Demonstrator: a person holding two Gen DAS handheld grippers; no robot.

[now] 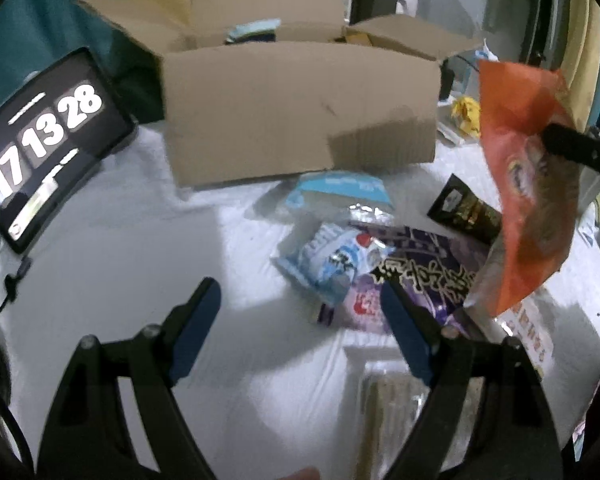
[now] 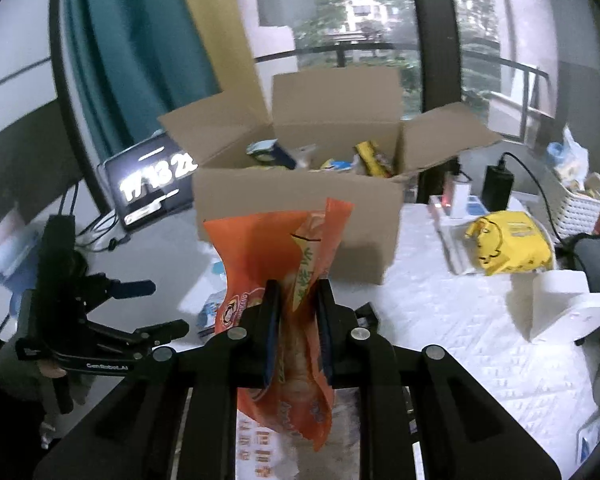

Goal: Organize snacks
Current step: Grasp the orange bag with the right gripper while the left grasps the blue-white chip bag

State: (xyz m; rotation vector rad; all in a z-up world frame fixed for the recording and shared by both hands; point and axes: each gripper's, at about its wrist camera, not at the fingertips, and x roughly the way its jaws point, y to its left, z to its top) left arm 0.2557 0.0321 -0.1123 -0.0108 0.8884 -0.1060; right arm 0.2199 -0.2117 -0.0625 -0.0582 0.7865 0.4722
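Meanwhile right gripper jaws clamp orange snack bag; left gripper jaws wide, empty.

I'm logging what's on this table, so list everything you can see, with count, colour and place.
cardboard box: 1, brown, open, table's far side, snacks inside
orange snack bag: 1, orange, held in the air before the box
blue-white packets: 2, on the table near the box
purple bag: 1, beside the packets
black pouch: 1, black and gold, right of them
yellow pack: 1, right of the box
tablet clock: 1, black, left of the box
white basket: 1, far right
left tongs: open, empty, above the table
right tongs: shut on the orange bag
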